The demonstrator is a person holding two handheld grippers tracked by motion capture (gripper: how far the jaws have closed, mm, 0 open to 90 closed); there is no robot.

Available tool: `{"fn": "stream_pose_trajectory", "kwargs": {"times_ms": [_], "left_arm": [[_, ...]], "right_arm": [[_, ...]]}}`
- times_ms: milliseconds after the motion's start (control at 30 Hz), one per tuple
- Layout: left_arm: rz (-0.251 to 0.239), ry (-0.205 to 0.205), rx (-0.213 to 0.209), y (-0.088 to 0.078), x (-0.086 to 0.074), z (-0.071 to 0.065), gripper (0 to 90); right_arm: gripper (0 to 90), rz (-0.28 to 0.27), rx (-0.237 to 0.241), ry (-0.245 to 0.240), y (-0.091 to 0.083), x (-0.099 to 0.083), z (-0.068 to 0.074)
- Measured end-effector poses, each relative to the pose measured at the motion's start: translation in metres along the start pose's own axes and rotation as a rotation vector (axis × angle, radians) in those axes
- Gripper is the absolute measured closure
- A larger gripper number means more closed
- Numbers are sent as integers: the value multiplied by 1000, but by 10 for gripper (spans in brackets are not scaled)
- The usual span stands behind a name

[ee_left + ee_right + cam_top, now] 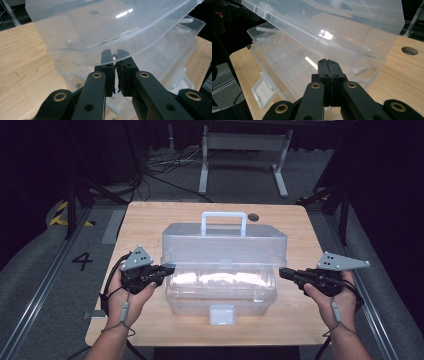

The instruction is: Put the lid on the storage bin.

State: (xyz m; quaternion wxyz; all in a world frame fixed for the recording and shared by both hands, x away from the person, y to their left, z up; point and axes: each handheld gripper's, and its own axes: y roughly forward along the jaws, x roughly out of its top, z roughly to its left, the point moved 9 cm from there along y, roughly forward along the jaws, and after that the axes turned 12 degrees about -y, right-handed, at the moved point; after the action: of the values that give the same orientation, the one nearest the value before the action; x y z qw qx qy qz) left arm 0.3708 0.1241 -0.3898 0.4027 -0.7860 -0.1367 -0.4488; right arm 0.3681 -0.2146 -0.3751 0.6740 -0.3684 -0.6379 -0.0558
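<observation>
Item: one clear plastic storage box [220, 290], standing at the middle of the light wooden table [150, 220], its front toward me. Body: see-through, rectangular, with rounded corners; a white latch flap [222, 314] hangs open at the middle of the front wall. Lid [224, 245]: same clear plastic, deep and domed, hinged at the back, raised off the front rim and tilted, so a gap shows between lid and body. A pale carry handle [223, 222] stands upright on top of the lid. In my left gripper view the lid's curved lower rim [100, 50] runs straight across above my jaws, and the body's inner partitions show faintly through the wall. My left gripper [167, 270] sits at the box's left end, jaws drawn almost together with only a thin slit between the pads; their tips reach under and behind the lid rim, and I cannot tell whether they pinch it. My right gripper [282, 272] sits at the right end, jaws pressed fully together, tips just below the lid's edge [352, 57], gripping nothing that I can see. A round hole [409, 50] marks the table near the far edge.
</observation>
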Motion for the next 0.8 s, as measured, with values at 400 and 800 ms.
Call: {"fn": "stream_pose_trajectory", "kwargs": {"times_ms": [400,800], "left_arm": [[63,13,-2,-1,-10,-1,840],[146,9,-16,-5,-20,0,825]], "right_arm": [[900,21,51,34,-4,-9,2],[900,93,79,32,0,-17,5]]}}
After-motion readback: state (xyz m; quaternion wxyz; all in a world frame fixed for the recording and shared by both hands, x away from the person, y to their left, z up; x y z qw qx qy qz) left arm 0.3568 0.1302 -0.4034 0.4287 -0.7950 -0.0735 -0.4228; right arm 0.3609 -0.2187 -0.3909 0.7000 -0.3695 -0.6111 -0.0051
